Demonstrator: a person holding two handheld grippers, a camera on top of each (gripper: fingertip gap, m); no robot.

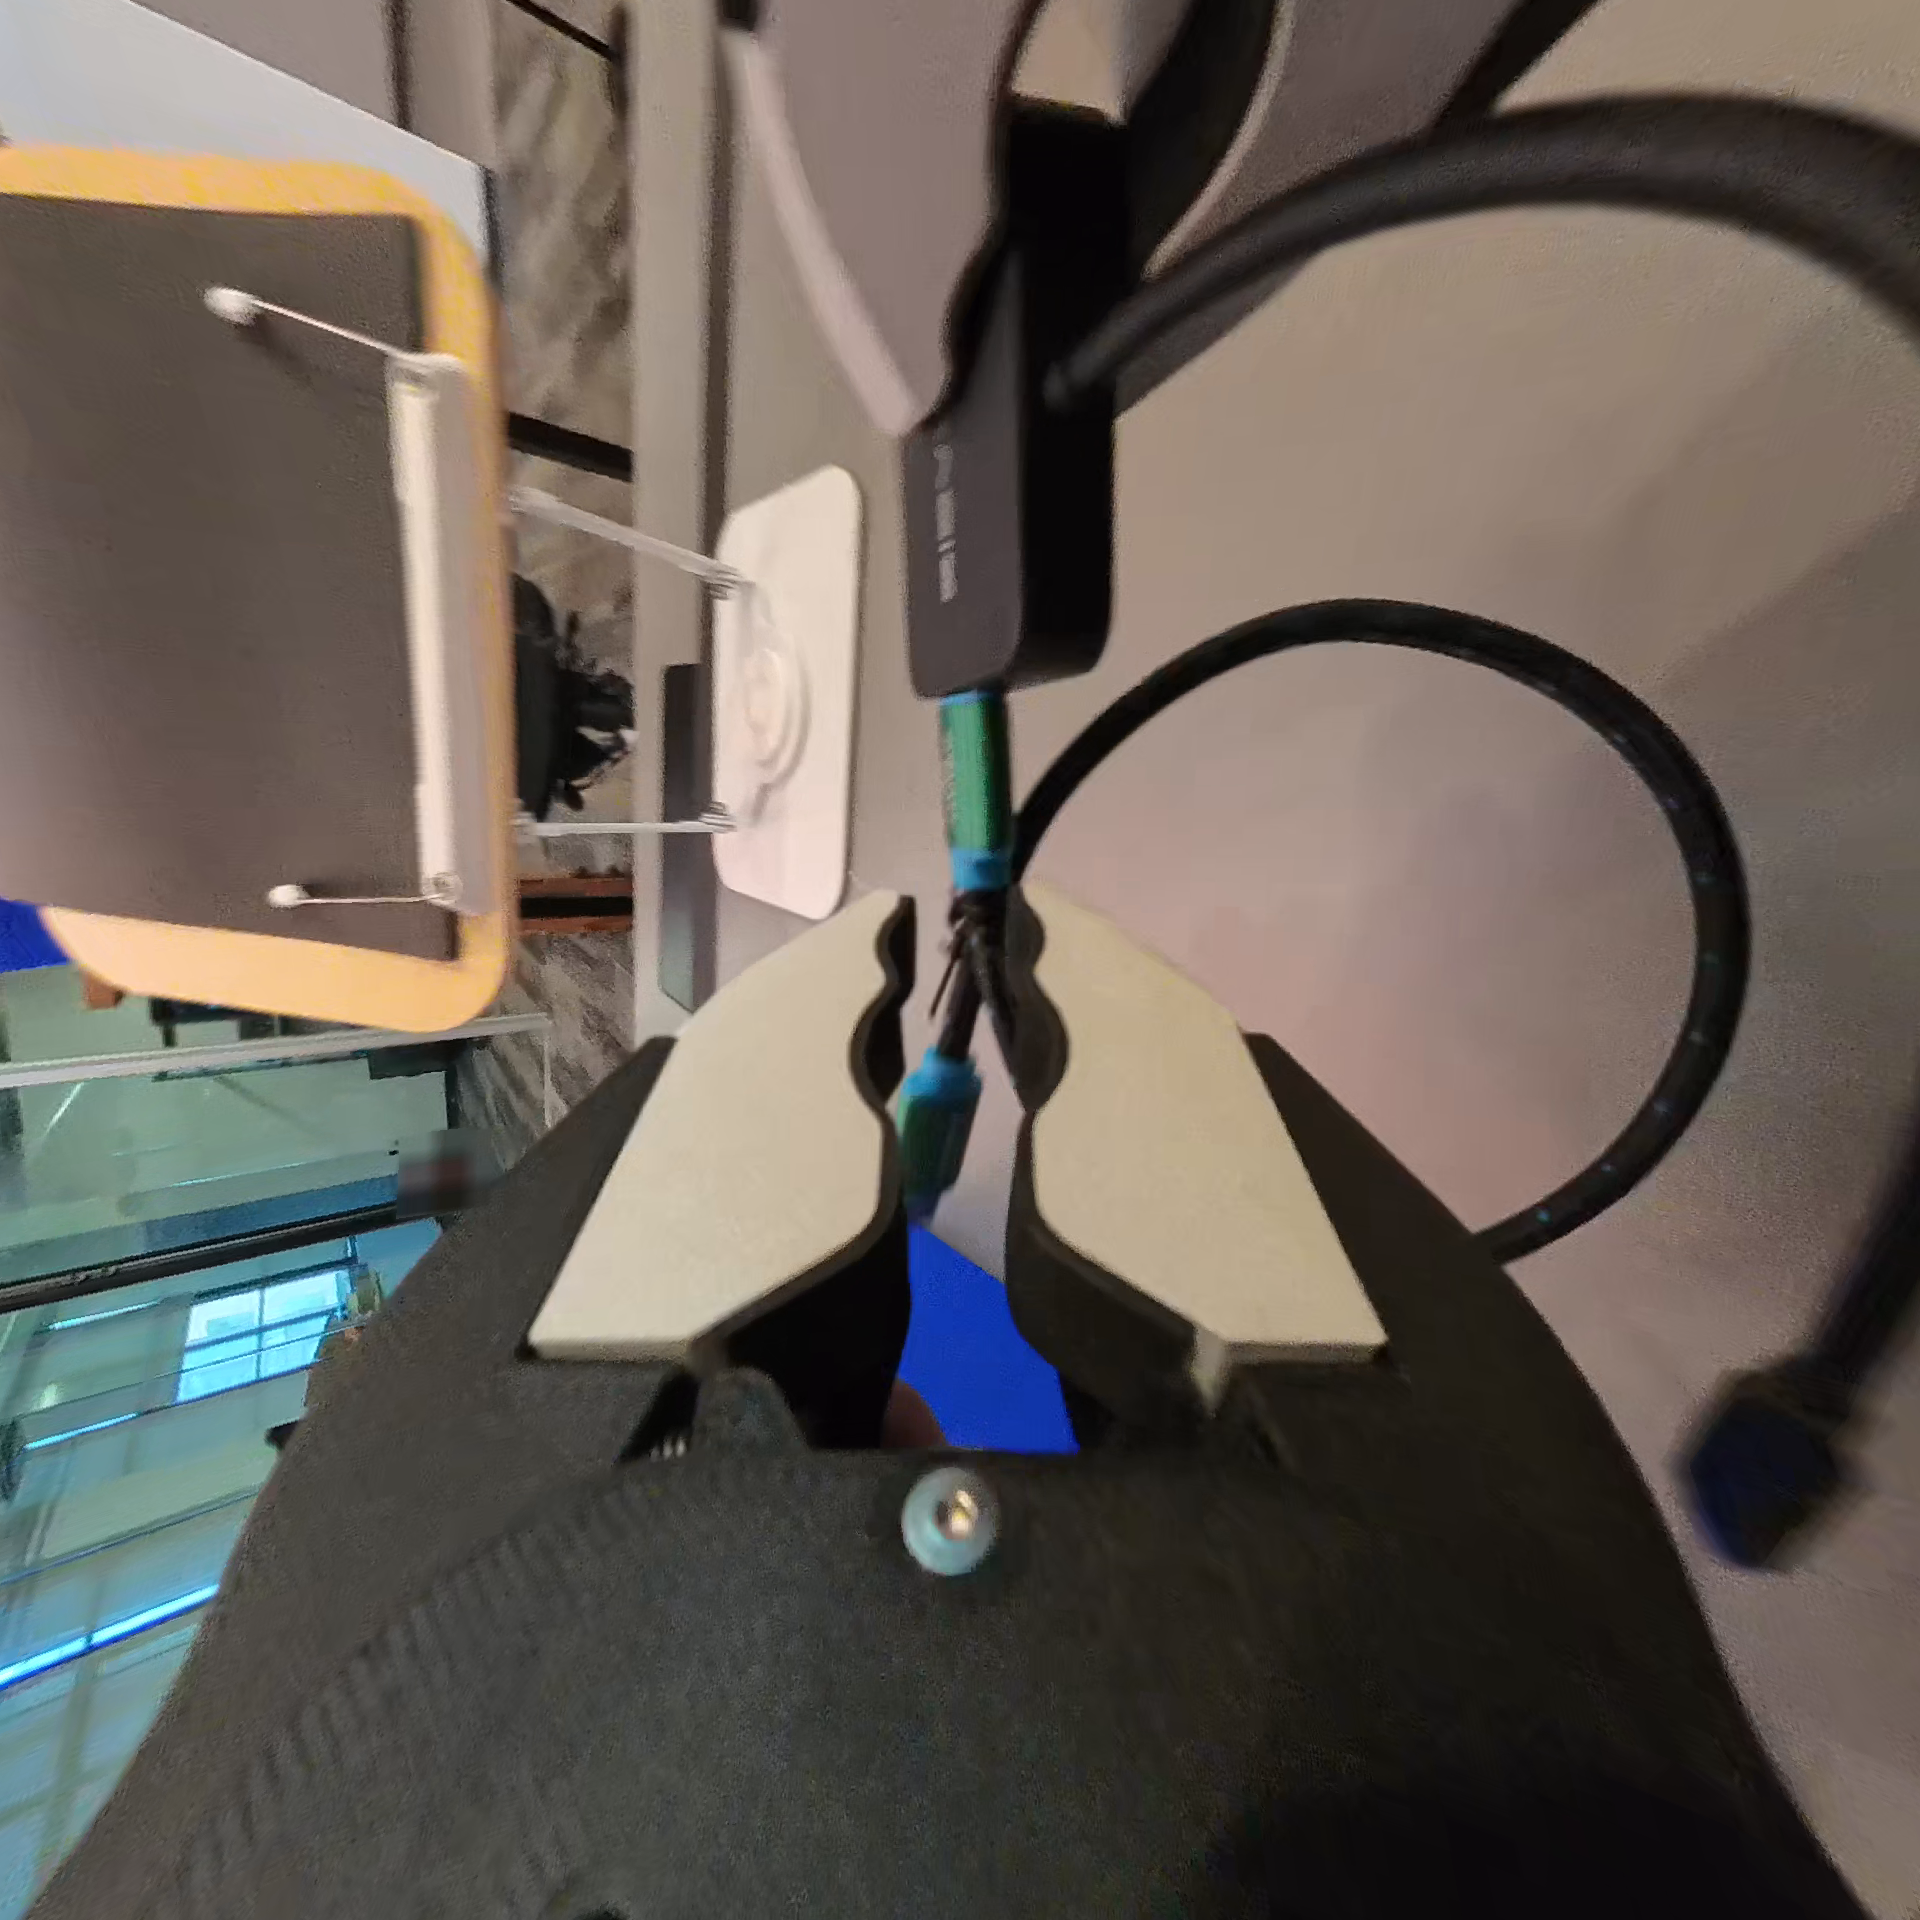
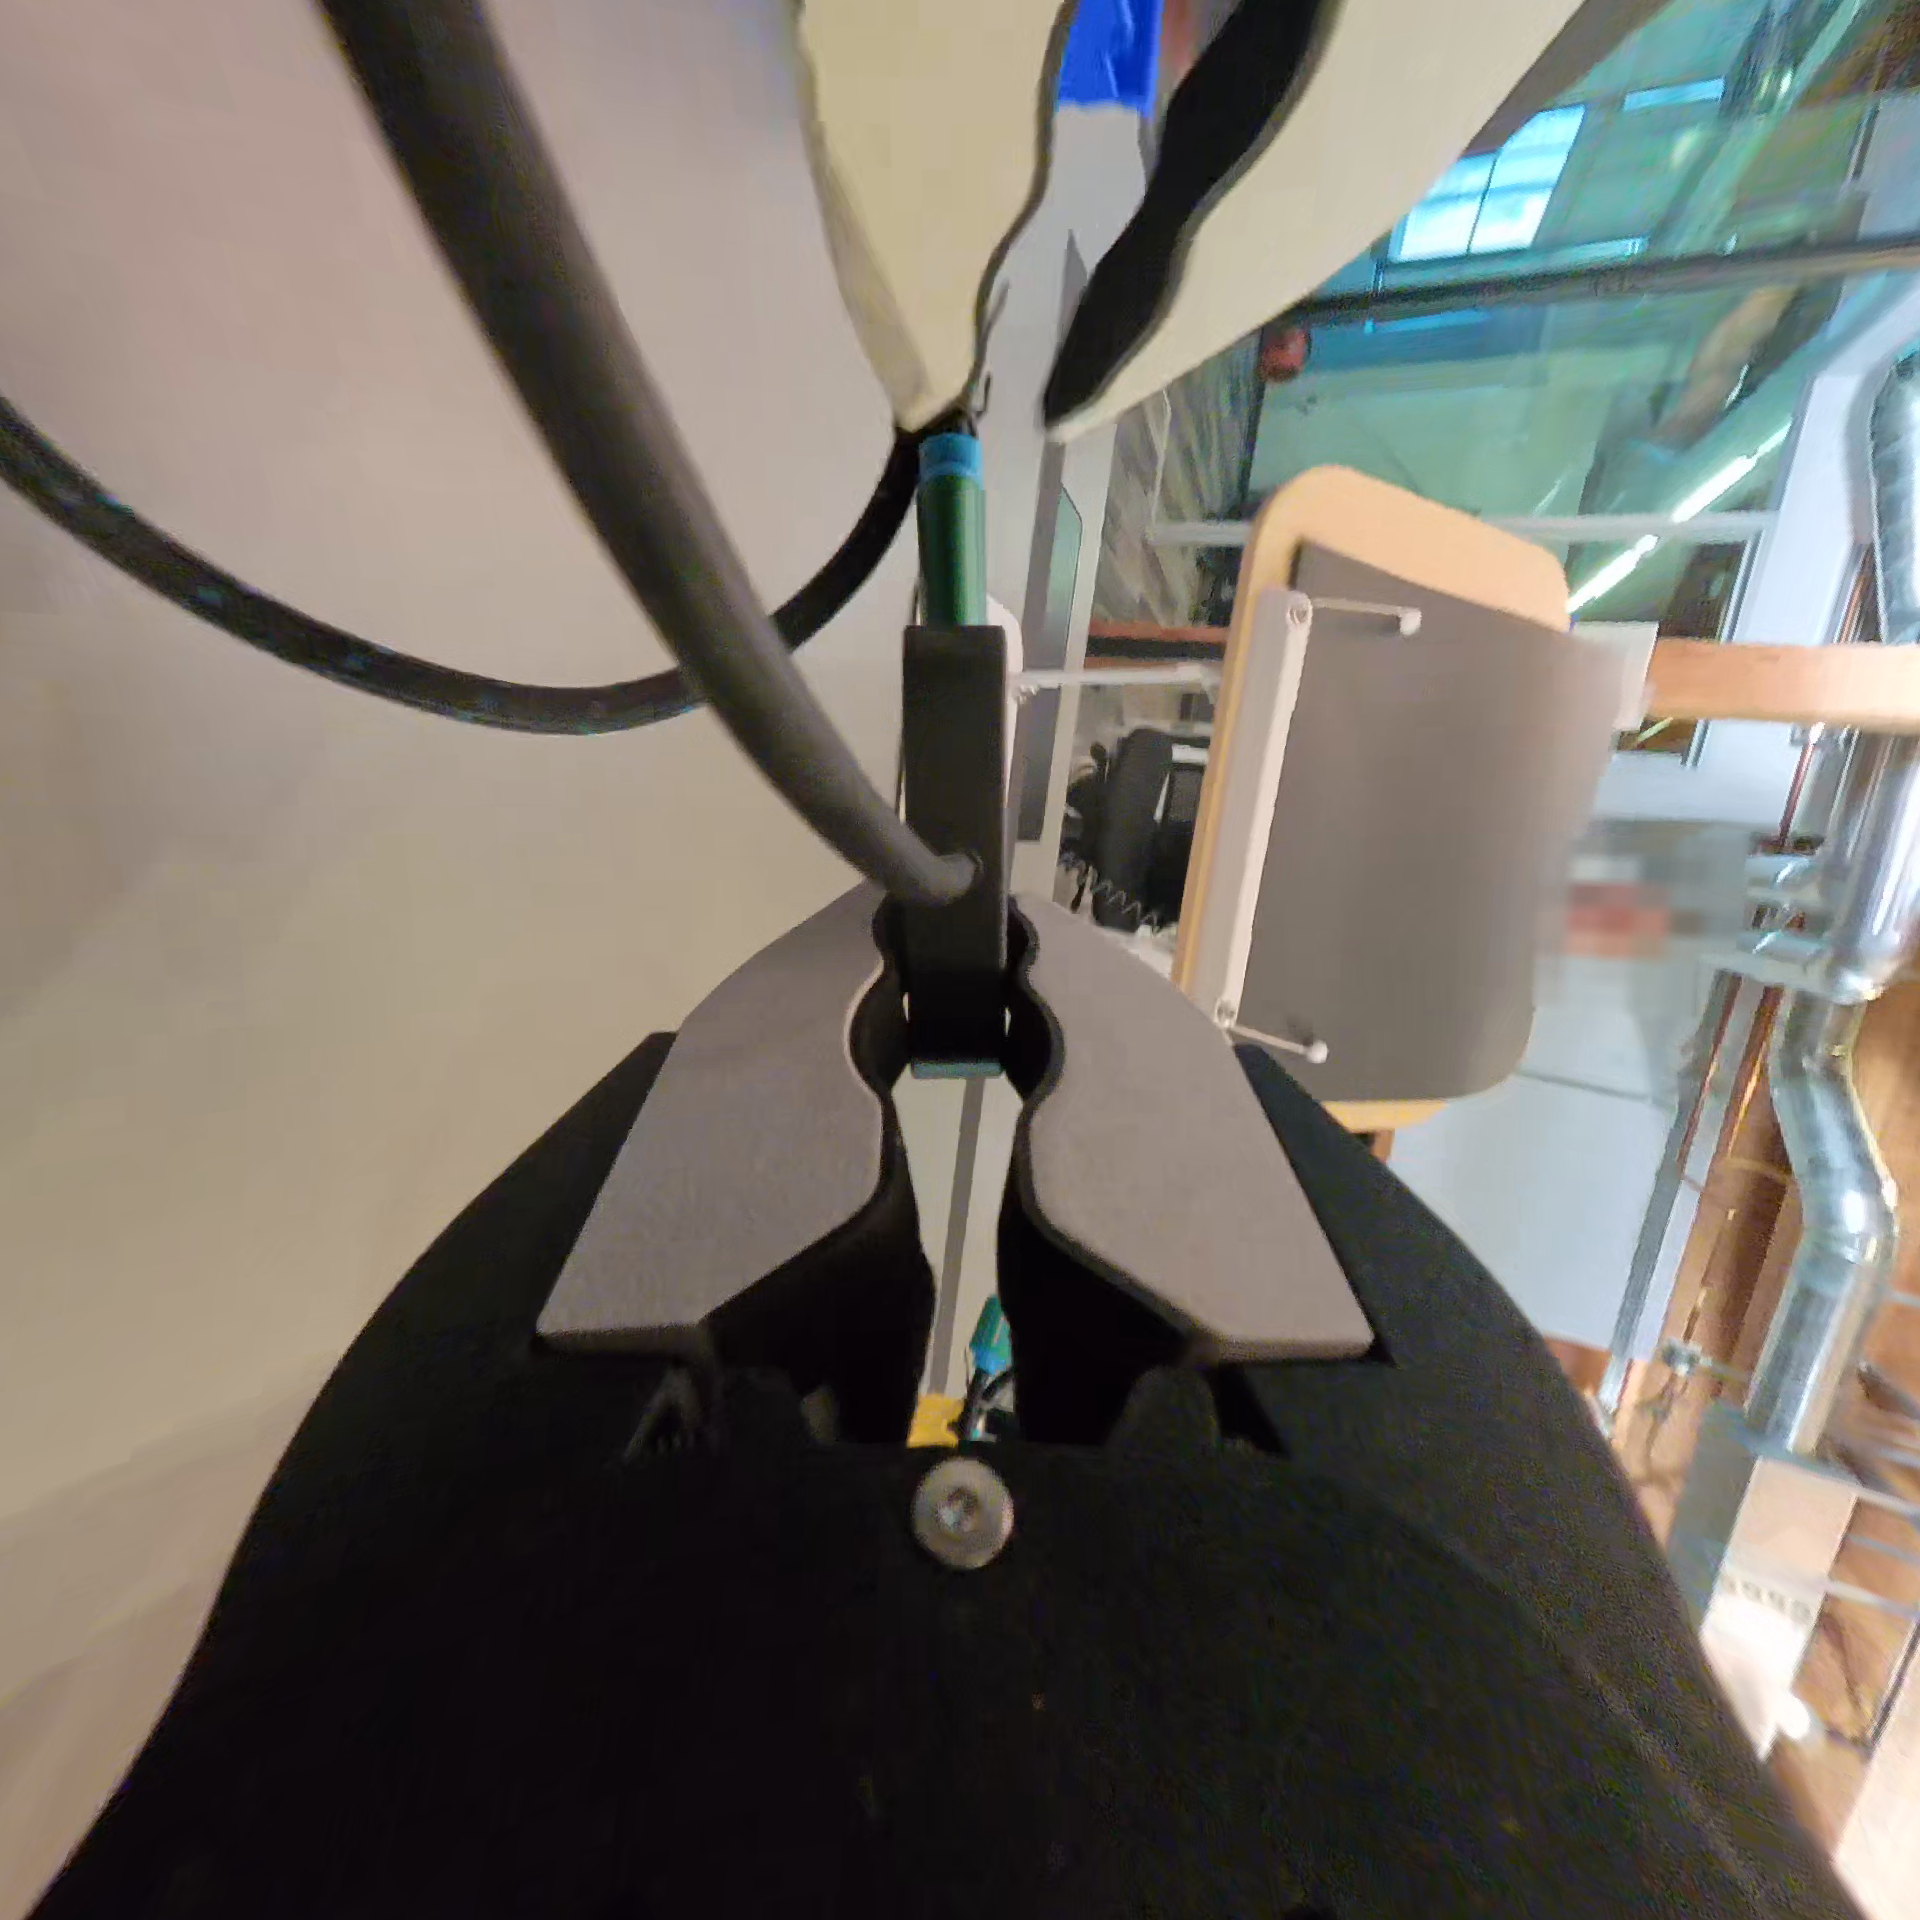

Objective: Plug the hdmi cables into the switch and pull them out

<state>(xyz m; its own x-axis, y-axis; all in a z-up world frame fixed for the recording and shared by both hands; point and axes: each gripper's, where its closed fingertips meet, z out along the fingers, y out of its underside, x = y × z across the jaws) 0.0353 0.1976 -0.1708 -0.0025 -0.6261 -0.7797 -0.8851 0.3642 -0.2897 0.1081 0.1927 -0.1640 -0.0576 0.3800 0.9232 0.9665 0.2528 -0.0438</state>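
My right gripper (image 2: pixel 951 925) is shut on the near end of the small black switch (image 2: pixel 951 790). A thick black lead (image 2: pixel 623 416) leaves the switch's side. A green HDMI plug (image 2: pixel 951 540) sits in the switch's far end. In the left wrist view the same plug (image 1: pixel 977 790) is seated in the switch (image 1: pixel 1003 540). My left gripper (image 1: pixel 964 920) is closed on the black zip-tied cable (image 1: pixel 966 977) just behind that plug. A second green plug (image 1: pixel 935 1132) hangs between the left fingers. The left gripper also shows at the top of the right wrist view (image 2: pixel 992 416).
A braided black cable (image 1: pixel 1683 831) loops over the grey table (image 1: pixel 1403 623) and ends in a blue-black connector (image 1: pixel 1766 1455). A white pad (image 1: pixel 790 686) lies at the table's edge. A wood-rimmed chair (image 1: pixel 208 571) stands beyond it, seen also in the right wrist view (image 2: pixel 1403 831). Some 8 cm of space lies between my two pairs of fingers.
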